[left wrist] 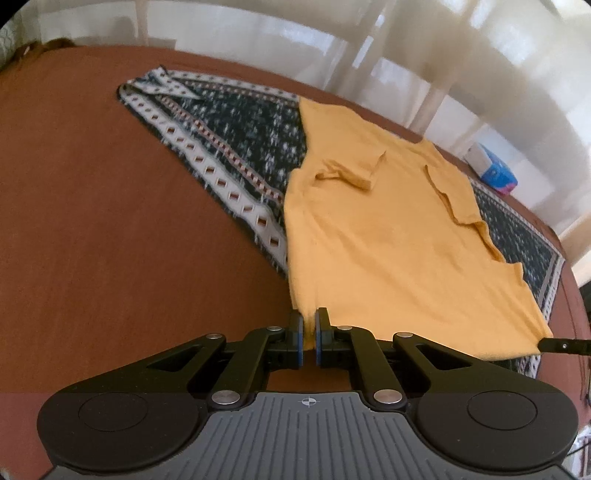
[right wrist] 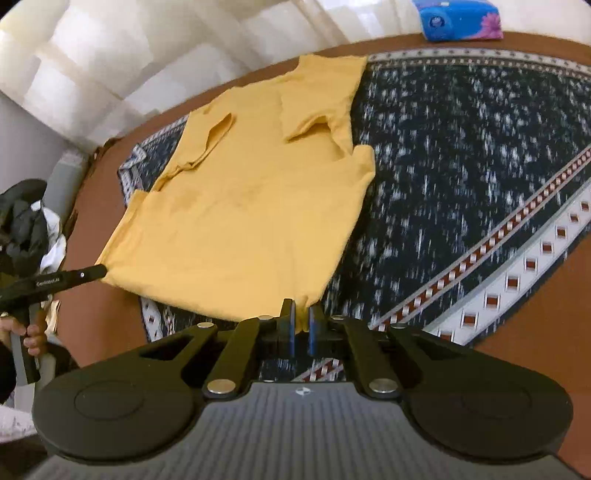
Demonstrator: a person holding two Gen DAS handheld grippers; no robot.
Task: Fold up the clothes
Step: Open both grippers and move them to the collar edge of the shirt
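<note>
Yellow shirt (left wrist: 388, 236), sleeves folded in, spread flat over a patterned rug (left wrist: 229, 147) on a brown table (left wrist: 92, 221). Long axis running away from both cameras, from the hem at 6 o'clock toward the collar end at 12 o'clock.

Left gripper (left wrist: 309, 334) clenched on one hem corner, yellow cloth pinched between the blue pads (left wrist: 300, 339). Right gripper (right wrist: 302, 325) likewise clamped on the other hem corner, a tuck of cloth caught between its fingers. In the left view, tip of the right gripper just visible at 3 o'clock, touching the far hem corner; in the right view, the left gripper reaching in at 9 o'clock, touching the shirt's edge.

Whole body of the shirt lying ahead of both sets of jaws, toward 12 o'clock, hem stretched straight between them. Neither hand nearer than the other: each at its own corner, matched.

Likely next: hem carried forward over the body toward the collar, both corners kept level so the fold lands square.

Blue tissue pack (right wrist: 461, 18) at the table's far edge, well apart from the shirt.
</note>
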